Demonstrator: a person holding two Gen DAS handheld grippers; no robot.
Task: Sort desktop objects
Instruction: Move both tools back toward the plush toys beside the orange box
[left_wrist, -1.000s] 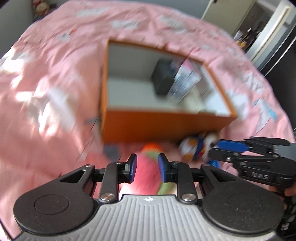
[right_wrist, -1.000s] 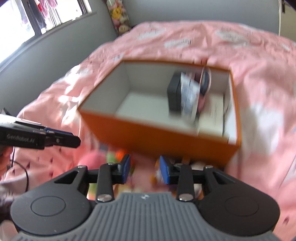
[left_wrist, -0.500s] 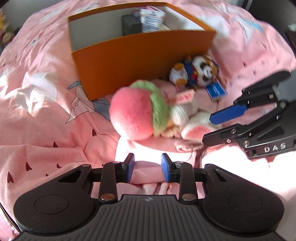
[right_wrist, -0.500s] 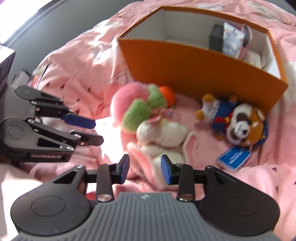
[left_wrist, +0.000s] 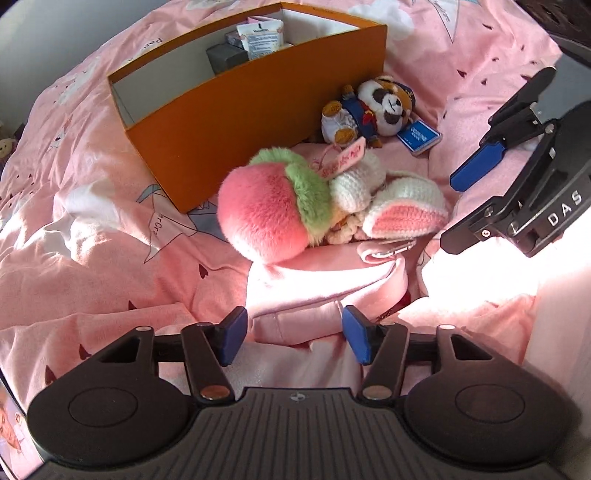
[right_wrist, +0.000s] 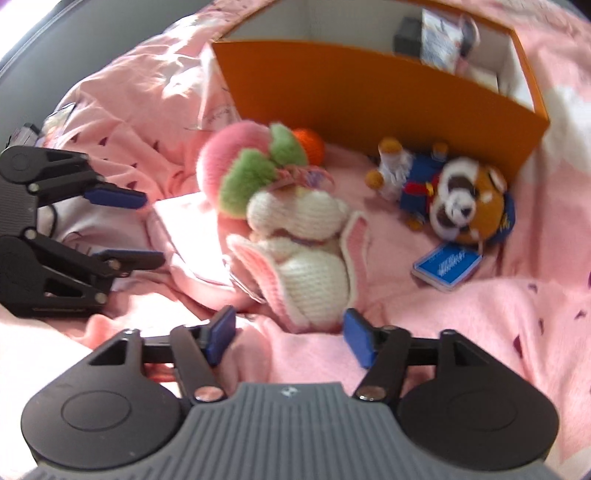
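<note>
A pink and green plush ball (left_wrist: 266, 212) (right_wrist: 229, 162) lies against a white knitted bunny (left_wrist: 399, 201) (right_wrist: 306, 254) on a pale pink pouch (left_wrist: 317, 280) (right_wrist: 192, 236). A panda plush in blue (left_wrist: 369, 109) (right_wrist: 454, 199) and a small blue box (left_wrist: 419, 136) (right_wrist: 445, 267) lie by the orange box (left_wrist: 258, 107) (right_wrist: 369, 92). My left gripper (left_wrist: 293, 338) (right_wrist: 125, 225) is opening, its jaws wide over the pouch's near edge, pads not touching. My right gripper (right_wrist: 290, 336) (left_wrist: 465, 203) is opening too, straddling the bunny's lower end without pressing it.
Everything rests on a rumpled pink bedspread (left_wrist: 92, 251) (right_wrist: 498, 332). The orange box holds a dark cube (left_wrist: 225, 59) and a white packet (left_wrist: 260, 38). An orange ball (right_wrist: 310, 142) peeks behind the plush ball. A grey wall (right_wrist: 55, 48) runs at the far left.
Both grippers dropped from over the orange box to the toys in front of it, then held still. Both sets of jaws spread wide in the last half second.
</note>
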